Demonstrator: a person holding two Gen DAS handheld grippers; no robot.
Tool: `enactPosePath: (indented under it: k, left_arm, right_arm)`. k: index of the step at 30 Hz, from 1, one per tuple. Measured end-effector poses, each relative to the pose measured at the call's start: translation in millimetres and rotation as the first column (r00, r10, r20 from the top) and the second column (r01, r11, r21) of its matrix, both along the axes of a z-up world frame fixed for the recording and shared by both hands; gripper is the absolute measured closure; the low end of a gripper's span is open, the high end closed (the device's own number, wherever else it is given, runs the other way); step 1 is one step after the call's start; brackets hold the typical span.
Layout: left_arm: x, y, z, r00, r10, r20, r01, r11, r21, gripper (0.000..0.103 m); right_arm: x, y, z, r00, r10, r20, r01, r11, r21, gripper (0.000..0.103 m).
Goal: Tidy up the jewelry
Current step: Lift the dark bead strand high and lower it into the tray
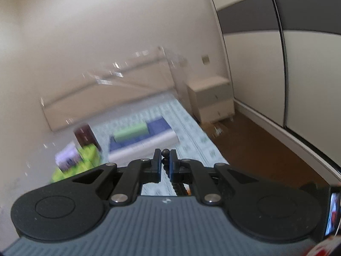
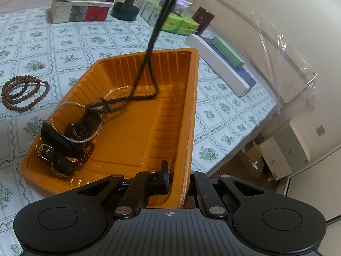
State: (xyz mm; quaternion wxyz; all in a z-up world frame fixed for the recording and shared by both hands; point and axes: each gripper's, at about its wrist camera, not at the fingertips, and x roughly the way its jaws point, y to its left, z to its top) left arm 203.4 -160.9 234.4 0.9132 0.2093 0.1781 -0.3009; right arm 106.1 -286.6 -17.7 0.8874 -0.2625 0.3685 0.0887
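Note:
My left gripper (image 1: 165,163) is shut on a dark bead necklace (image 1: 165,153), held high above the bed. In the right wrist view the same necklace (image 2: 156,29) hangs down as a long blurred strand, its lower end (image 2: 127,99) lying in the orange tray (image 2: 191,98). My right gripper (image 2: 178,176) is shut on the tray's near rim. The tray also holds a pearl strand (image 2: 64,106), a black watch (image 2: 78,131), a black strap with a gold buckle (image 2: 48,152) and dark red beads (image 2: 86,152). A brown bead necklace (image 2: 23,93) lies on the floral sheet, left of the tray.
On the bed behind the tray are stacked books (image 2: 81,5), a dark green jar (image 2: 127,2), green tissue packs (image 2: 179,22), a brown box (image 2: 202,20) and a white-and-blue box with a green bar (image 2: 223,61). The bed edge is at right, with white cabinets (image 2: 285,149) on the floor.

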Motion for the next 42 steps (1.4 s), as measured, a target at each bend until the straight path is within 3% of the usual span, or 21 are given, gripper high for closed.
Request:
enactPosePath:
  k: [9, 15, 28, 33, 36, 42]
  left_arm:
    - [19.7, -8.6, -83.0, 0.974, 0.001, -0.225, 0.016, 0.997, 0.077, 0.097]
    - [22.2, -13.7, -117.8, 0.952, 0.003, -0.306, 0.036, 0.992, 0.121, 0.097]
    - [21.7, -17.2, -125.1, 0.941, 0.0, -0.339, 0.045, 0.991, 0.124, 0.097]
    - [22.4, -16.5, -126.4, 0.942, 0.016, -0.335, 0.026, 0.992, 0.121, 0.087]
    - [21.3, -13.0, -126.5, 0.942, 0.021, -0.334, 0.02, 0.993, 0.119, 0.087]
    - [17.4, 13.2, -125.1, 0.942, 0.058, -0.33, -0.042, 0.998, 0.057, 0.087]
  right_arm:
    - [0.7, -0.4, -1.0, 1.0, -0.001, -0.003, 0.001, 1.0, 0.0, 0.099]
    - [2.2, -0.3, -1.7, 1.0, 0.0, -0.007, 0.0, 1.0, -0.001, 0.099]
    - [2.7, -0.1, -2.2, 1.0, -0.002, -0.007, 0.002, 1.0, -0.001, 0.099]
    - [2.6, -0.5, -1.9, 1.0, -0.002, -0.008, 0.002, 1.0, 0.0, 0.099]
    - [3.1, -0.7, -2.0, 1.0, -0.003, -0.009, 0.003, 1.0, 0.001, 0.099]
    - [1.1, -2.3, -2.4, 1.0, -0.007, -0.006, 0.007, 1.0, 0.004, 0.099]
